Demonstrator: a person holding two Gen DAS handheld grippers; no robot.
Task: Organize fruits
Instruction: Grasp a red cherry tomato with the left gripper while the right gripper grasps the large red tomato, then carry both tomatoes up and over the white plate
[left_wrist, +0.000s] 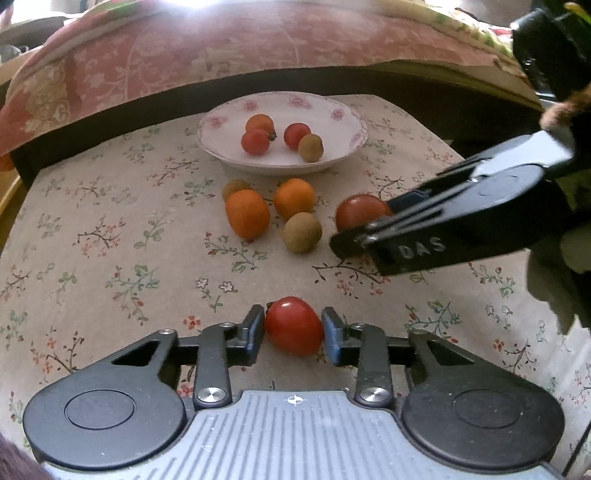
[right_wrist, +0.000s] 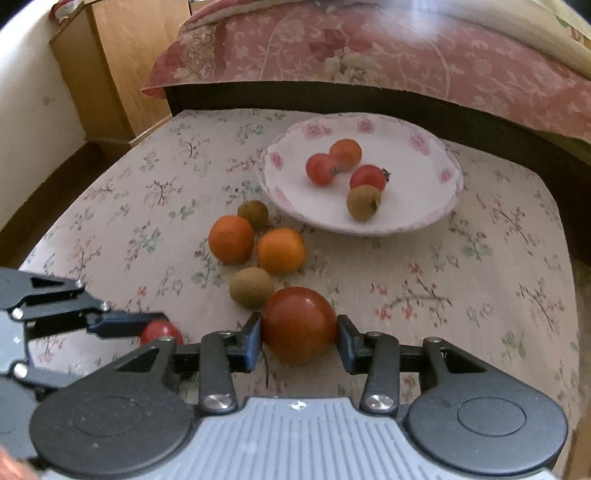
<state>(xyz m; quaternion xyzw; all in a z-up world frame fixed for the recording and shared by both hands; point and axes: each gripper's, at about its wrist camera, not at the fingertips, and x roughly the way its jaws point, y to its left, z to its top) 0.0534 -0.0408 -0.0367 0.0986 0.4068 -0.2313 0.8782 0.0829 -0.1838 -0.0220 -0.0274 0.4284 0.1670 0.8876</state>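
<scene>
A white floral-rimmed ceramic plate (right_wrist: 436, 218) is sitting at twelve o'clock on the counter covered by a flowered cloth (right_wrist: 480, 295), holding four small round fruits. Four more are lying on the cloth at the plate's seven o'clock: two orange kumquats (right_wrist: 231, 239) touching side by side, a brown longan (right_wrist: 253, 213) behind them, another brown longan (right_wrist: 251, 287) in front.
</scene>
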